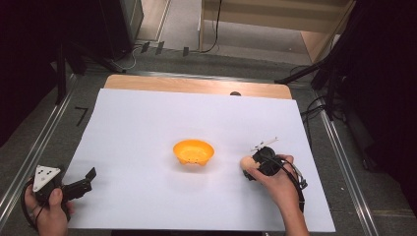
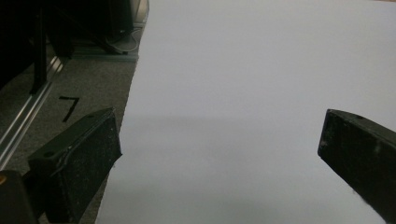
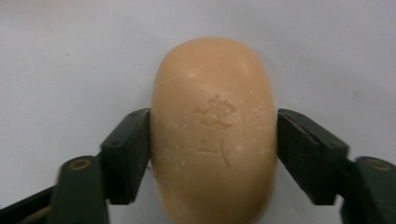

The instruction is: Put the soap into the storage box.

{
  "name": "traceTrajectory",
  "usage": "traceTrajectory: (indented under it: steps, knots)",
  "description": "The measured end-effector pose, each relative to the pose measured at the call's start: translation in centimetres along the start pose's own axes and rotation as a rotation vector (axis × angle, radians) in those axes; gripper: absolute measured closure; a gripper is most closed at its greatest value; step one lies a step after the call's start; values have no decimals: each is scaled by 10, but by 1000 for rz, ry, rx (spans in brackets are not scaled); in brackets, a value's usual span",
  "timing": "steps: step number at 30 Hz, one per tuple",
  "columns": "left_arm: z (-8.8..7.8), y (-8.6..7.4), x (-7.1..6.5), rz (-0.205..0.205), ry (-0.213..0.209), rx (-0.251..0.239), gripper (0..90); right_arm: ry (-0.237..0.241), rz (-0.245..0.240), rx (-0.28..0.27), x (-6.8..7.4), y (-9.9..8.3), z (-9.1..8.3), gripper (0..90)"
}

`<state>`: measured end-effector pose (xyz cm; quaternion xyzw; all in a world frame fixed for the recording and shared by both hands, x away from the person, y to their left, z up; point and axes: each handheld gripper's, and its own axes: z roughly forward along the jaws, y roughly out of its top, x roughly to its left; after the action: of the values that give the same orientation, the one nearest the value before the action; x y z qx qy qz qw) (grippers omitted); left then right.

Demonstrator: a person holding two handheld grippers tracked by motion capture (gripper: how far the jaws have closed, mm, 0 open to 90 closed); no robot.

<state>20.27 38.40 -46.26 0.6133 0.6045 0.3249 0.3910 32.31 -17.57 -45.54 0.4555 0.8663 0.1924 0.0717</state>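
Now, step in hand: the soap bar (image 3: 212, 135) is being gripped on the table (image 1: 147, 123), near its right edge.
Right gripper (image 3: 212, 154): jaws pressed against both sides of the soap bar.
Left gripper (image 2: 219, 149): jaws held wide apart, nothing between them, at the near left corner.
Next move, judged: a lift, then carriage to the orange bowl (image 1: 193, 151) at the middle.

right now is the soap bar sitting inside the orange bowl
No, the soap bar is clamped between the right gripper's jaws over the white sheet, apart from the orange bowl.
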Motion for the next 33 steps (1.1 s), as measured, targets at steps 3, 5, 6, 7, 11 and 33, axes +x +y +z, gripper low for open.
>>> traceTrajectory:
  steps: [3, 5, 6, 7, 11, 33]
  knots:
    - [0, 0, 0, 0, 0, 0, 0, -5, 3, 12, 0, 2, 1, 329]
    - [0, 0, 0, 1, 1, 2, 0, -5, 1, 19, 0, 2, 1, 329]
    - [0, 0, 0, 2, 1, 1, 0, 0, 4, 21, 0, 2, 1, 329]
    - [0, 0, 0, 2, 1, 1, 0, 3, 8, 19, -1, 2, 1, 328]
    - [0, 0, 0, 1, 2, 0, 0, 0, 17, 18, 0, 2, 2, 330]
    - [0, 0, 0, 1, 2, 0, 0, 50, -142, -45, -12, 7, -28, 335]
